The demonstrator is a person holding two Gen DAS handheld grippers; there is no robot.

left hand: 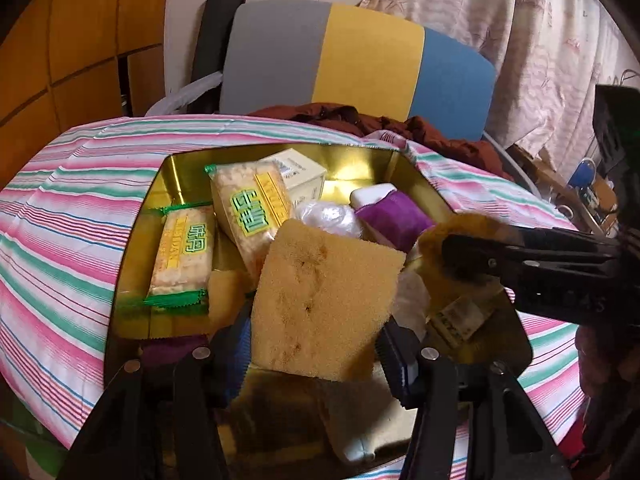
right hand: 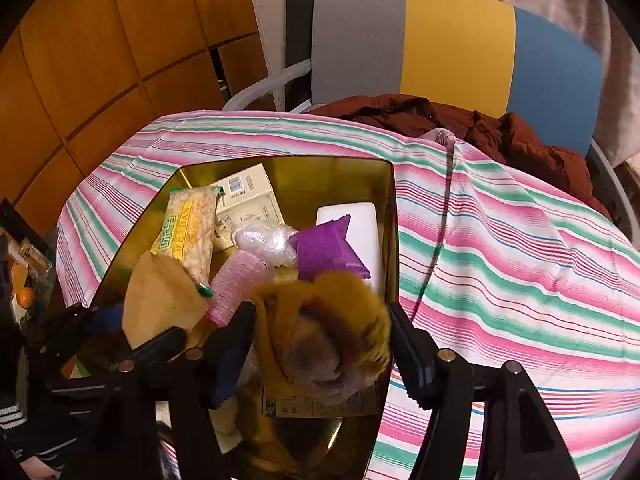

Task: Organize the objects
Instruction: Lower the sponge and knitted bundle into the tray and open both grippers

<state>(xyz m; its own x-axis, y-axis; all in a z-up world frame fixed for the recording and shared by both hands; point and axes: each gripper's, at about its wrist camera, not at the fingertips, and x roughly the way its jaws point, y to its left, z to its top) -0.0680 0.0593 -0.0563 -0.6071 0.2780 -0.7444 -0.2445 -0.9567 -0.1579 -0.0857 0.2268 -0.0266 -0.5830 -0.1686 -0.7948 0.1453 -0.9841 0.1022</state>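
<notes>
Left wrist view shows our left gripper pinching a sponge over the tin: light, soft, best held by its edges. Our right gripper clasps a furry toy, squashy and light, above the tin's near end. Beyond lie snack packs.

A chair with a grey, yellow and blue backrest is seen beyond the striped cloth-covered tabletop. A crumpled rust-brown garment is piled on it. Orange wooden panelling is seen at left.
</notes>
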